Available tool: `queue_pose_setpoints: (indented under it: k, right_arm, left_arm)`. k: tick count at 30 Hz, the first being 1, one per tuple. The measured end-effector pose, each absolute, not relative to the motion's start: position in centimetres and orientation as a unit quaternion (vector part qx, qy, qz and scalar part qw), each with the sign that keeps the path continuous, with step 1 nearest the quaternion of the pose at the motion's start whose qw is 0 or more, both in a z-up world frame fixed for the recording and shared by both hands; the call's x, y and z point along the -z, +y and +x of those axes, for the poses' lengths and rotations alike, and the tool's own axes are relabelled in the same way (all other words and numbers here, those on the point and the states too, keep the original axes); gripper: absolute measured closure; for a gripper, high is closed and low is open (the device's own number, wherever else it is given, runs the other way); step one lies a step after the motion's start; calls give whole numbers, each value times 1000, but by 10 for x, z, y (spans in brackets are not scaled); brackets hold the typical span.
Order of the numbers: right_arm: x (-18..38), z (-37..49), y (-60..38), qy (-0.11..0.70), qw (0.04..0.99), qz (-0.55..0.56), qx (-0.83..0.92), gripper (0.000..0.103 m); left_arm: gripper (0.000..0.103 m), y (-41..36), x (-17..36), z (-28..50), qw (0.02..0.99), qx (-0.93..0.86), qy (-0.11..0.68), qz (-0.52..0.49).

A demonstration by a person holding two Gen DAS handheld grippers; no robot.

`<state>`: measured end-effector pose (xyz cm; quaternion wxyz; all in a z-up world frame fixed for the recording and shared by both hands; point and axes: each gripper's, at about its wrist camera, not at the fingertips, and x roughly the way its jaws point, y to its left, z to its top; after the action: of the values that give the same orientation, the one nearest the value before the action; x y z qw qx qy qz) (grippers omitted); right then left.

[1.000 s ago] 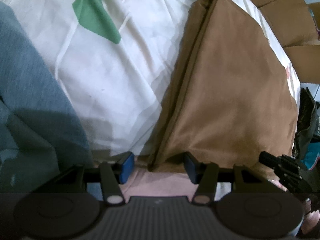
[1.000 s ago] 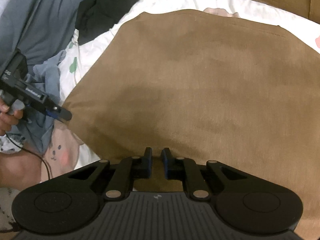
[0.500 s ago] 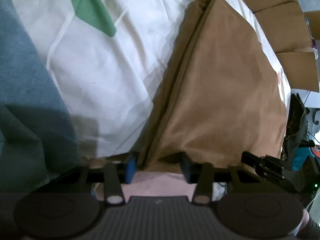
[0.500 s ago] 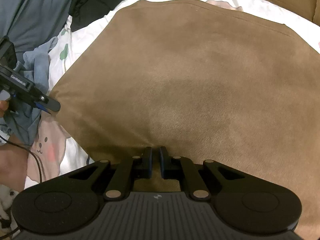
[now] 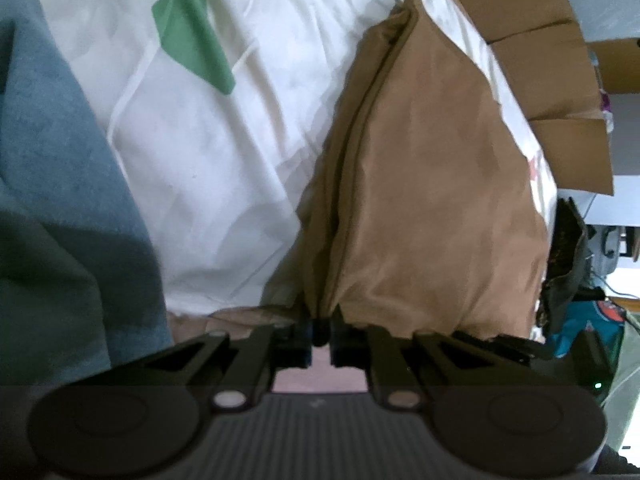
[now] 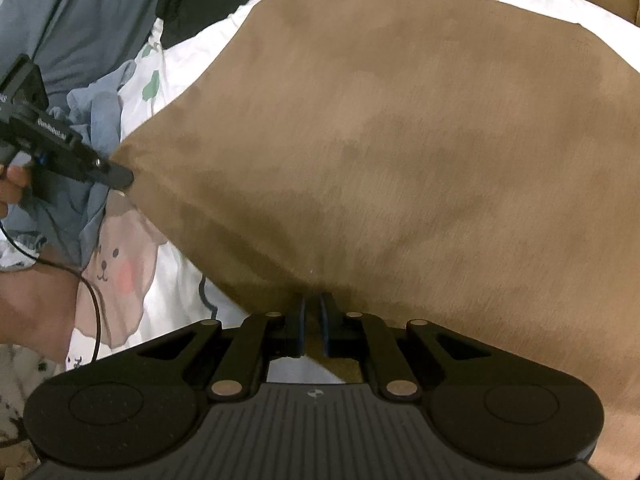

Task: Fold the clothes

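A corner of the brown garment [image 5: 432, 184] on the bed sheet [image 5: 224, 152] has just been clamped by the closing left gripper [image 5: 319, 330]; its near edge is pinched by the right gripper [image 6: 312, 308].

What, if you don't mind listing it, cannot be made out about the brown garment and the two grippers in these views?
- Brown garment: its kind is unclear; its near edge is hidden behind the right gripper in the right wrist view.
- Left gripper: its jaws have just been closing on the garment's corner; bunched cloth hides the pads in the left wrist view.
- Blue-grey cloth: cut off by the left edge.
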<state>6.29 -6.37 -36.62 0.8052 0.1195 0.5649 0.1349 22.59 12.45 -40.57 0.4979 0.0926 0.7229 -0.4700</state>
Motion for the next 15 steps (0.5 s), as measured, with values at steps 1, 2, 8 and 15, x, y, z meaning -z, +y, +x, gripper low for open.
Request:
queue_pose_setpoints:
  k: [1, 2, 8, 15]
  right_arm:
    - [366, 62, -63, 566, 805, 119, -136, 91]
    - [367, 61, -62, 566, 804, 118, -136, 91]
    - [368, 59, -62, 575, 796, 127, -141, 91]
    - [352, 62, -65, 570, 793, 145, -157, 92]
  left_arm:
    - [95, 124, 406, 225, 496, 470, 724, 90]
    - [95, 124, 406, 227, 496, 467, 727, 89]
    - [60, 158, 391, 269, 508, 445, 730, 101]
    - [62, 159, 392, 268, 502, 454, 732, 86]
